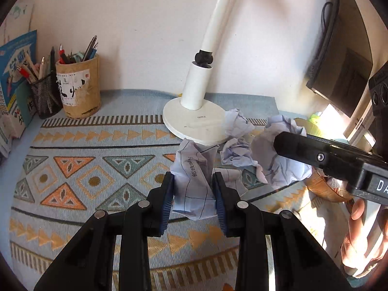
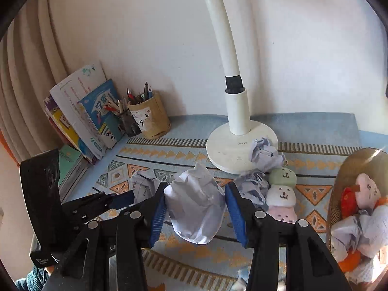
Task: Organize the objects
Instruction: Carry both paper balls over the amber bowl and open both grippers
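My left gripper is shut on a crumpled paper with ruled lines and print, held over the patterned mat. My right gripper is shut on a larger crumpled paper ball; it shows from the side in the left wrist view, with its paper behind it. Two more paper balls lie by the lamp base. A brown basket at the right holds crumpled paper and plush toys.
A white lamp stands at the back middle. A bamboo pen holder, a mesh pen cup and leaning books sit at the back left. A small plush toy stands beside the basket. A monitor is at the right.
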`<state>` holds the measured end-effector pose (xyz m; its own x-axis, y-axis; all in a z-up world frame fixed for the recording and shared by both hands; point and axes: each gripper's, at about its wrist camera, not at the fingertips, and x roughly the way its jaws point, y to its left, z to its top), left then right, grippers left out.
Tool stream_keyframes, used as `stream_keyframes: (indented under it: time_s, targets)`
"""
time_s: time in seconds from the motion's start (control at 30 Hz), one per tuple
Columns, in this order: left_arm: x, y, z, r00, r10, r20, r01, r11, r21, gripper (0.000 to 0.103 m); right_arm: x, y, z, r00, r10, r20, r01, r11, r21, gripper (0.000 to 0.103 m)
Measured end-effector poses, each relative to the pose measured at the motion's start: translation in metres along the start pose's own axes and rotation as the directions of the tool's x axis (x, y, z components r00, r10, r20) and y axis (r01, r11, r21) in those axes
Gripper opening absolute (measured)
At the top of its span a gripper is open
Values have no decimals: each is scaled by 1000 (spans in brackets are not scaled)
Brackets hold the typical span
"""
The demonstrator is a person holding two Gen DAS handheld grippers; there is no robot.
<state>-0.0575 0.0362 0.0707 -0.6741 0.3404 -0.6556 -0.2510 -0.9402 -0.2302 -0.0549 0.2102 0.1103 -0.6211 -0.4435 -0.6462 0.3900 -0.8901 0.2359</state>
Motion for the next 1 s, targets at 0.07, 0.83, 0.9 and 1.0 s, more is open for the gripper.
stream_keyframes:
  time_s: [0.07,0.83,0.9,1.0]
  targets:
    - [-11,-10,-16,1000,5,10,-5,1000,7,29,-16,-7,-27,1000,-1,-21,1,1000,23,47]
    - [-2,-24,-82,993,106,-47,-105,994,32,29,-1,-30,-141,979,130,-156,-82,956,281,69]
    - [-2,-24,-82,993,110,-49,-109,994,32,29,2,-27,-140,981,123,-148,-80,961,265,45]
    - [-4,-27,-81,993,107,-50,-105,994,42,29,-8,-26,-139,984,122,-130,-85,962,259,45]
